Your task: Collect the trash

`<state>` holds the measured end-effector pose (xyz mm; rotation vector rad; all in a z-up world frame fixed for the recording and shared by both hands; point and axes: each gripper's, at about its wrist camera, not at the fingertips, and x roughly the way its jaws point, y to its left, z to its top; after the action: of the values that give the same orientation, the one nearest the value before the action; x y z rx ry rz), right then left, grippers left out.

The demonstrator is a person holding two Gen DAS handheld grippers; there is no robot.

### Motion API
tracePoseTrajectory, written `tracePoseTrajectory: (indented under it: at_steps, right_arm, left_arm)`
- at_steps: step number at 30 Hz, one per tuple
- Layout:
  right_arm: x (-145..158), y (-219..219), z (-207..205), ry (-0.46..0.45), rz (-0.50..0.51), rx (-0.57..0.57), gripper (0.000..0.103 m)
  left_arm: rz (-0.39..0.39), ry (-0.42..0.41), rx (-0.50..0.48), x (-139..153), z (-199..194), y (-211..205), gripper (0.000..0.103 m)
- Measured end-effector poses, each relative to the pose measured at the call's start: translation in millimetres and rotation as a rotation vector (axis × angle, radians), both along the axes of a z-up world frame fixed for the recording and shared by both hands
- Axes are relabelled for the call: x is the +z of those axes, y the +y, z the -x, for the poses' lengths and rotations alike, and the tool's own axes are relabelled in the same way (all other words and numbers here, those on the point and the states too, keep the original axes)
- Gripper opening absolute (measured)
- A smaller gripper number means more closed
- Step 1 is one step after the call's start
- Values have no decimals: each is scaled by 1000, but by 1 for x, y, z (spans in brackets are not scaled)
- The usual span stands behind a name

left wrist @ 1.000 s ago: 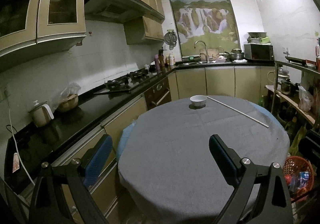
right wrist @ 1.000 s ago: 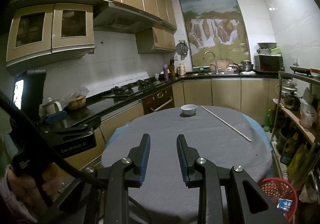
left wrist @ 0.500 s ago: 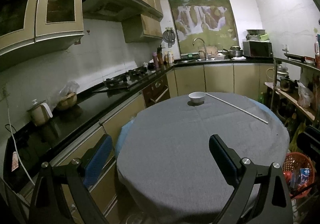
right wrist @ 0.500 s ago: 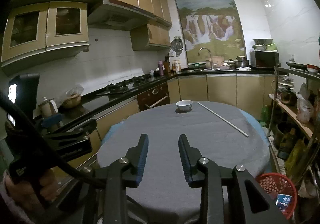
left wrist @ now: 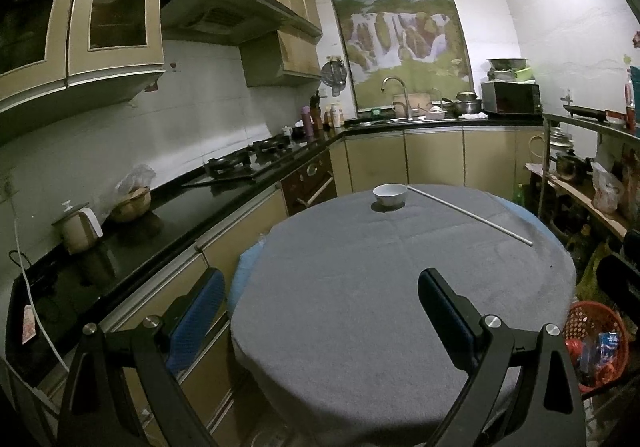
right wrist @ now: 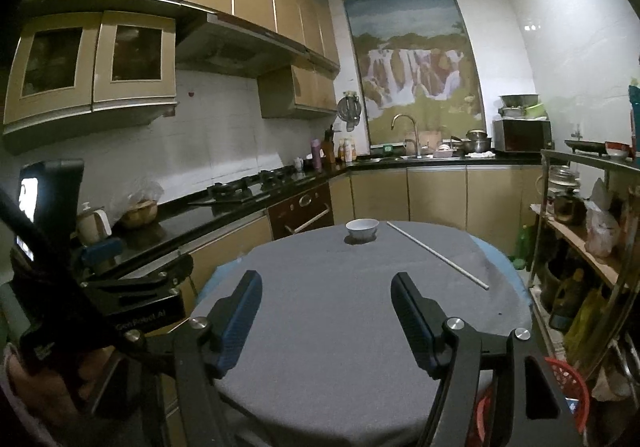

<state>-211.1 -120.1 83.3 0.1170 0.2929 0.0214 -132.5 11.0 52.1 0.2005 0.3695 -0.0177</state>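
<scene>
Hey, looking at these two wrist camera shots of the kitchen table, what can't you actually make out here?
- White bowl on the round table: its inside, hidden by its own rim in both views.
- Red basket: its contents, partly cut off behind the left gripper's frame, too small to name; in the right wrist view, the right gripper covers most of it.
- Shelf clutter: dark and warped at the fisheye edge.

Dim kitchen: tan wall cabinets point(left wrist: 116, 27), black L-shaped counter point(left wrist: 168, 215), waterfall mural point(left wrist: 394, 19), grey-clothed round table point(left wrist: 400, 287).
</scene>
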Motion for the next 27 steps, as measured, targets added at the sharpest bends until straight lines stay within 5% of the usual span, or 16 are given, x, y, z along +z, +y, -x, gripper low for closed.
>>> tracePoseTrajectory:
  at_steps: [27]
  right_arm:
    - [-4,-3,-1,23,-24,-25,71]
  left_arm:
    - [0,2,-12,2,3,-1,97]
